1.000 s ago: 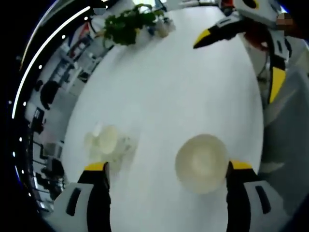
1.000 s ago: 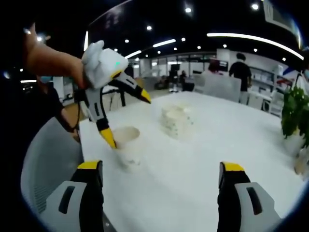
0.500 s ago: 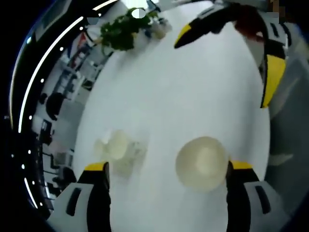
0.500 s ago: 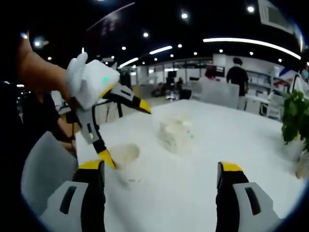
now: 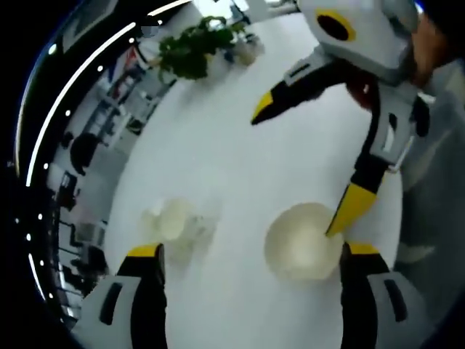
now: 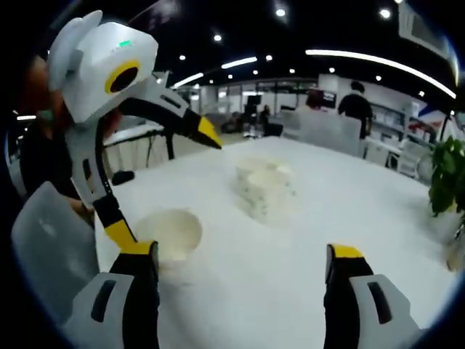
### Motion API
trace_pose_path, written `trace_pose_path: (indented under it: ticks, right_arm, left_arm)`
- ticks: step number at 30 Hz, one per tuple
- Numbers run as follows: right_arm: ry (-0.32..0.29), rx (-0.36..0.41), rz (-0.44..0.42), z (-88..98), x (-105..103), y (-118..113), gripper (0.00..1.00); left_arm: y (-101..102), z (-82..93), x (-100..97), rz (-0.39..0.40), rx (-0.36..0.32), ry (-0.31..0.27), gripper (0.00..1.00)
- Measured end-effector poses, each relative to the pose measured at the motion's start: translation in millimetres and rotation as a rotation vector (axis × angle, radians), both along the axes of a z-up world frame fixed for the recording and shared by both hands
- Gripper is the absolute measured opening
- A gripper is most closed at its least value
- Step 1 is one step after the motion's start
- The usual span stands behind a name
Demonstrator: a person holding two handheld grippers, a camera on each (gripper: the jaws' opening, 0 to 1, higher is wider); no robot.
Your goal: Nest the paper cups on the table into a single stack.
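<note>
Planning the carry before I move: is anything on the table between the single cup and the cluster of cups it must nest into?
Nothing visible: bare white table lies between the single cup and the cup cluster. The left tool, open, straddles the single cup.

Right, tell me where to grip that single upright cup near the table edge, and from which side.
Grip the single cup by its rim wall, coming down from above with one jaw inside the open mouth and one outside. It stands upright, mouth up. The left gripper is open, one jaw tip at the rim, so it seems best placed. The other cups sit apart on the table.
</note>
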State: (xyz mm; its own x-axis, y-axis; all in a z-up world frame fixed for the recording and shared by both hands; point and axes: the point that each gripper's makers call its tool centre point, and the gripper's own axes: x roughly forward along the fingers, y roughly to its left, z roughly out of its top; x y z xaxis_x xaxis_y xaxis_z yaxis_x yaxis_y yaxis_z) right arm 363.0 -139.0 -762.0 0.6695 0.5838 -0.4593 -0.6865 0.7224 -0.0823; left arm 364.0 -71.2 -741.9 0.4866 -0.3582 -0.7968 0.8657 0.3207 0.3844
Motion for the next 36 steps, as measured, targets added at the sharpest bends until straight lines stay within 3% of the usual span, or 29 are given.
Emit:
trace_pose_path:
  ticks: [3,6,8,13,17,24,28,33,36]
  right_arm:
    - [0.011,0.032,0.009,0.7,-3,2,0.92]
    - [0.008,0.047,0.008,5.7,-3,3,0.93]
    - [0.001,0.053,0.013,9.3,-2,5,0.93]
    - [-0.004,0.053,0.024,12.3,2,5,0.93]
    - [-0.015,0.064,0.028,21.5,7,3,0.94]
    - [-0.031,0.082,0.027,37.4,19,-1,0.94]
    - [-0.042,0.093,0.021,42.8,27,-2,0.94]
    - [-0.046,0.113,0.014,45.7,41,1,0.94]
    - [-0.051,0.112,0.024,45.6,49,6,0.95]
  left_arm:
    - [5,1.0,3.0,0.065,-0.065,0.041,1.0]
    - [13,-1.3,5.1,0.075,-0.067,0.05,1.0]
    - [15,-3.7,1.8,0.109,-0.116,0.089,1.0]
    - [25,1.3,3.2,0.154,-0.181,0.1,1.0]
    - [37,14.0,5.2,0.24,-0.338,0.107,1.0]
    - [83,33.8,8.2,0.379,-0.57,0.061,1.0]
    - [109,54.1,9.2,0.414,-0.697,-0.035,1.0]
    - [136,54.5,-6.5,0.47,-0.75,-0.067,1.0]
    - [151,45.6,-19.9,0.499,-0.739,-0.066,1.0]
